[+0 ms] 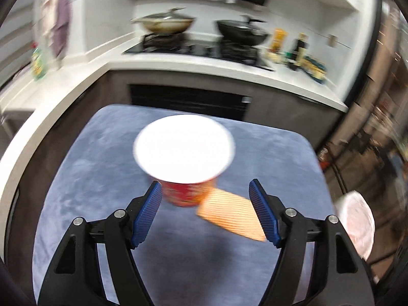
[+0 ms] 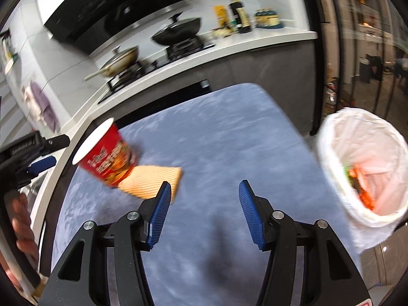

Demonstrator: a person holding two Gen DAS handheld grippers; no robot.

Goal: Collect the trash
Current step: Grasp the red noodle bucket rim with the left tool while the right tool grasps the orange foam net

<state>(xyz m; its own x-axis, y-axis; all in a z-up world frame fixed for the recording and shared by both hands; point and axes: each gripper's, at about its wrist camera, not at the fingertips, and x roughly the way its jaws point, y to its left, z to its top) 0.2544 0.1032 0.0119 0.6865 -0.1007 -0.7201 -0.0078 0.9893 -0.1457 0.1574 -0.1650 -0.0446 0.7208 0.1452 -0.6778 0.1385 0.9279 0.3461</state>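
We are hovering the left gripper (image 1: 205, 191), spread and empty, just short of the red noodle cup (image 1: 185, 168) standing on the blue bench (image 1: 102, 178), orange packet (image 1: 229, 213) touching its base, right gripper (image 2: 202, 193) also spread, farther off.

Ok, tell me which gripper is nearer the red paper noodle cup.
Left. The left gripper is just short of the red paper noodle cup; the right gripper sits farther off, the cup up-left.
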